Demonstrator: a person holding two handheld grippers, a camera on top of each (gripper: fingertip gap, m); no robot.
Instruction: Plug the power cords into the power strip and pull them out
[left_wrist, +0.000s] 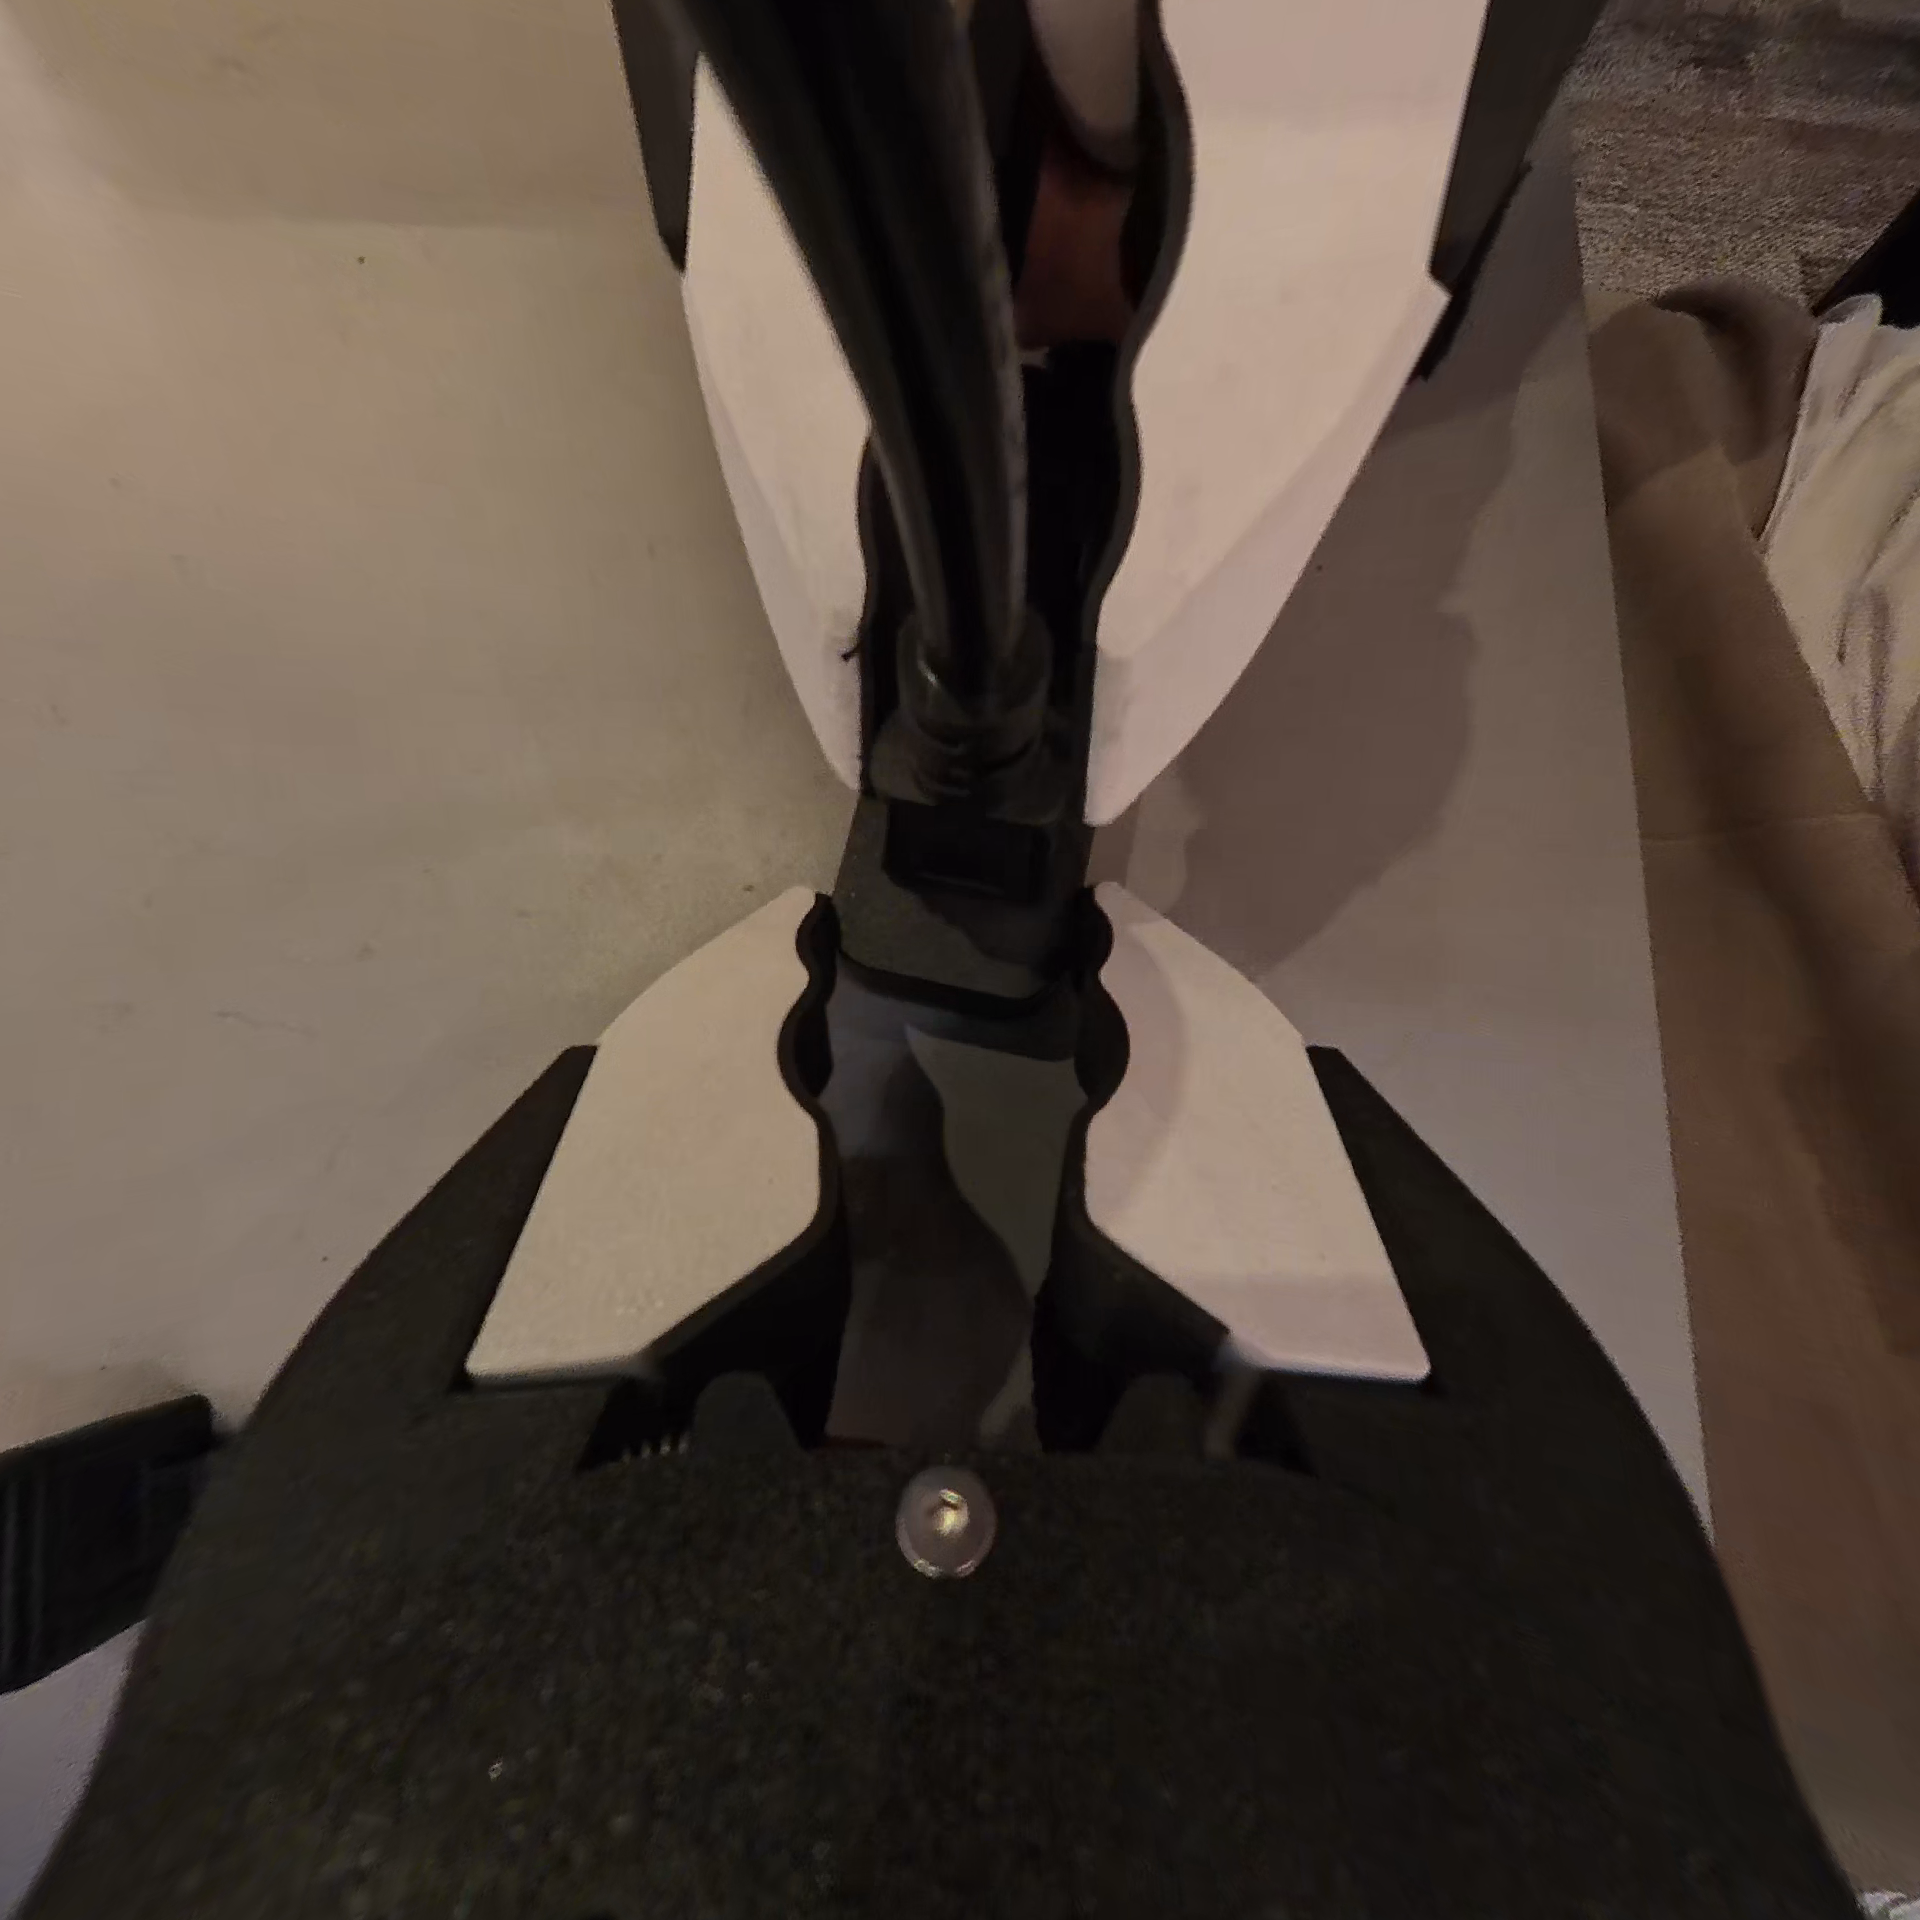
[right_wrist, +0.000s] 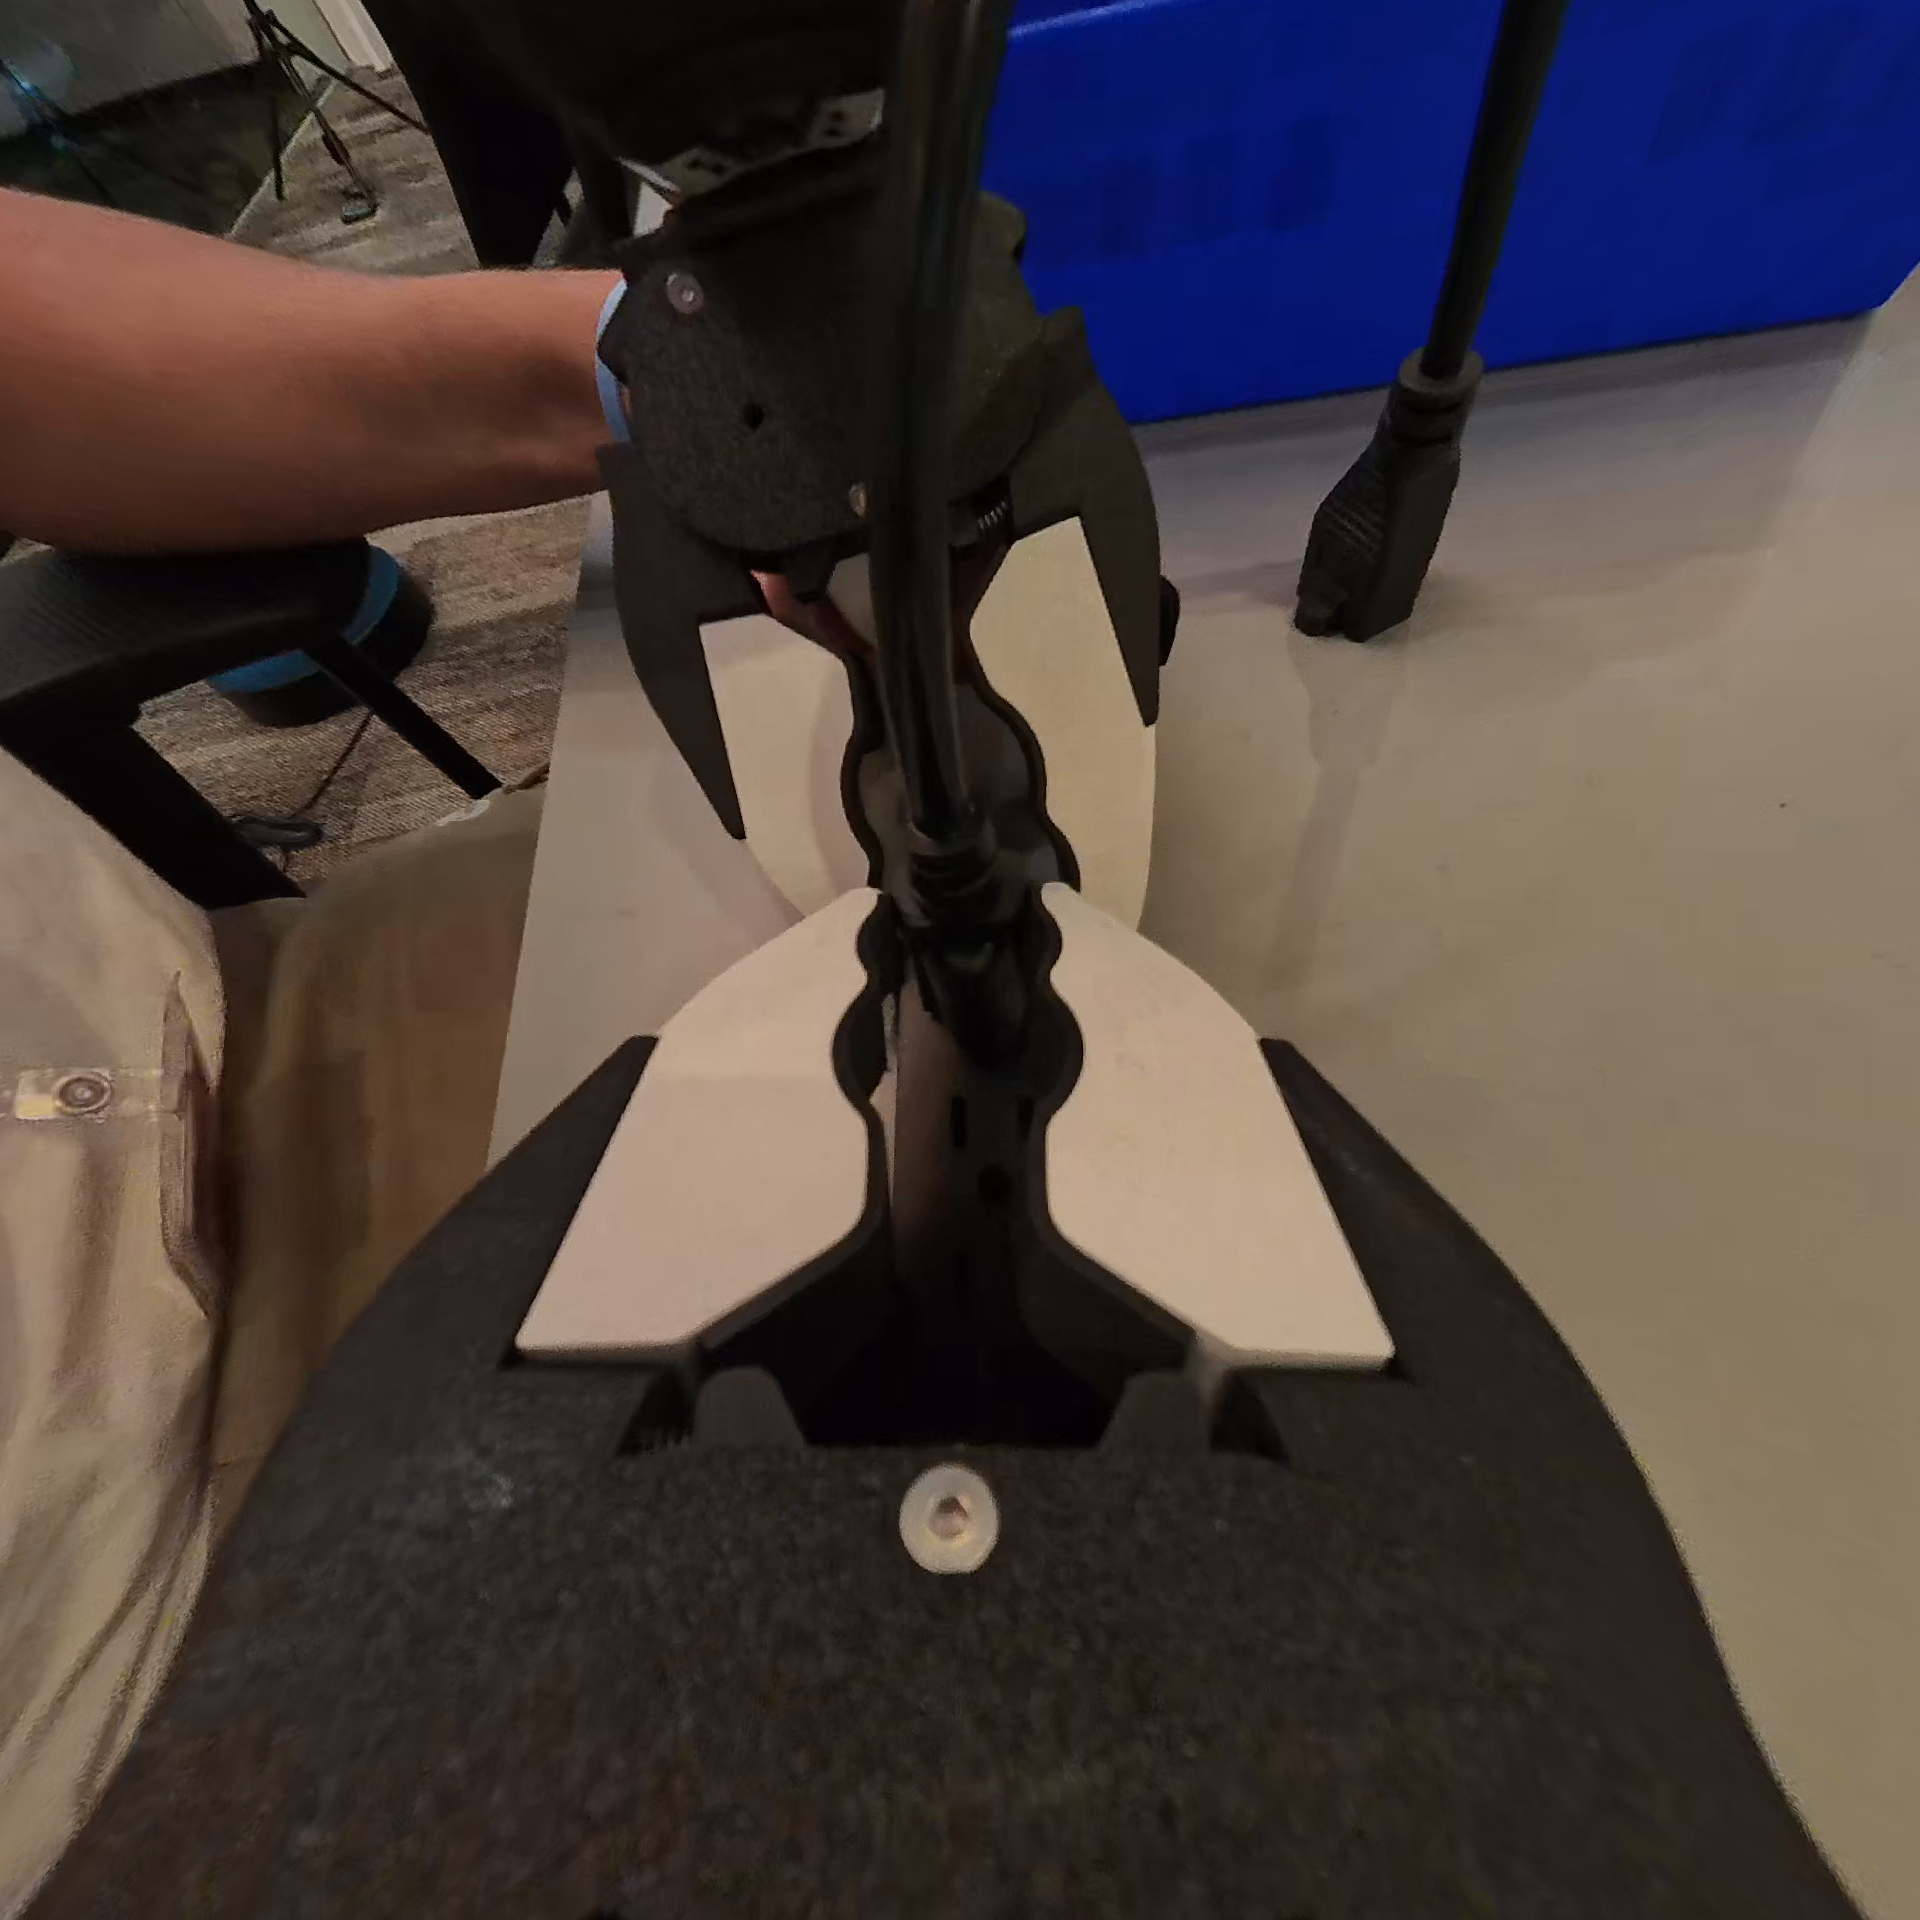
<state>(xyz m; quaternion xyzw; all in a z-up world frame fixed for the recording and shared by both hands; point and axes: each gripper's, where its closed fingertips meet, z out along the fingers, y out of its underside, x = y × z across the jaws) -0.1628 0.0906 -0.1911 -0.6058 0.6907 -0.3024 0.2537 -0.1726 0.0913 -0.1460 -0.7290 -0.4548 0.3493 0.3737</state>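
Note:
A black power cord ends in a black plug that sits in the dark grey power strip. My left gripper is shut on the strip's body from the near side. My right gripper comes in from the opposite side, tip to tip with it. In the right wrist view my right gripper is shut on the plug's ribbed neck, and the cord runs straight up. The left gripper faces it, held by a person's hand. The strip shows dark between my fingers.
A second black plug on its cord stands on the pale table at the back right. A blue bin stands behind it. The table edge runs on the left, with a black chair and the person's arm beyond. Some 4 centimeters of space lies between my two pairs of fingers.

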